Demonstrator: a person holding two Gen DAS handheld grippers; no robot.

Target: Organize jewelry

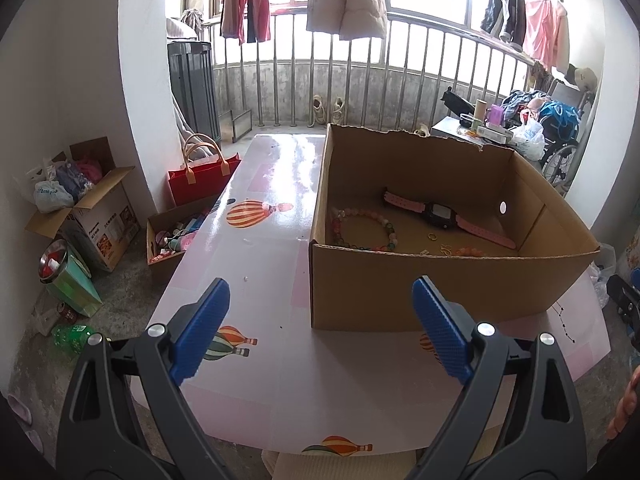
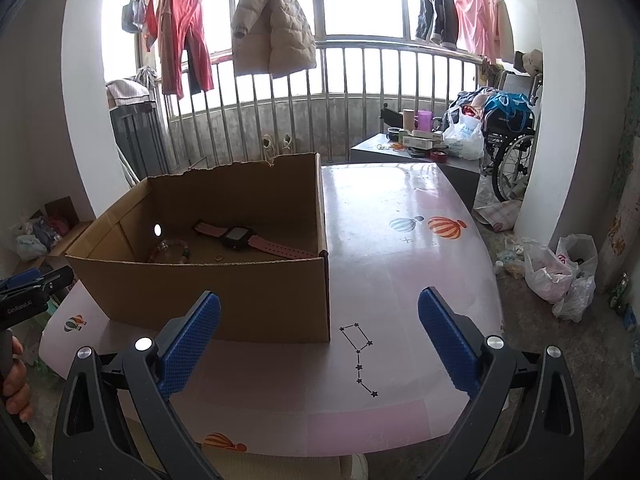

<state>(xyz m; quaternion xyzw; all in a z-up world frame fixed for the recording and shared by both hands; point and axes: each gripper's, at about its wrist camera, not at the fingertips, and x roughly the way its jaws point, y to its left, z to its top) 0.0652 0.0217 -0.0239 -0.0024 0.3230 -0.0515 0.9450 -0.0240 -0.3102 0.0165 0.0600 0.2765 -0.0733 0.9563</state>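
Note:
An open cardboard box (image 1: 400, 292) (image 2: 224, 292) stands on the pink table (image 1: 272, 240) (image 2: 400, 264). Inside lie a pink-strapped watch (image 1: 444, 216) (image 2: 244, 238), a bead bracelet (image 1: 362, 228) (image 2: 170, 250), a small gold ring (image 1: 432, 235) (image 2: 218, 257) and an orange bead piece (image 1: 470, 251). My left gripper (image 1: 320, 320) hovers open before the box's near wall, nothing between its blue pads. My right gripper (image 2: 320, 332) is open too, in front of the box's right corner, holding nothing.
Floor clutter lies left of the table: a red bag (image 1: 200, 178), cardboard boxes (image 1: 92, 216) and a green bottle (image 1: 72, 334). To the right stand a side table (image 2: 416, 148), a wheelchair (image 2: 512, 152) and plastic bags (image 2: 560, 276). A railing with hanging clothes (image 2: 272, 28) is behind.

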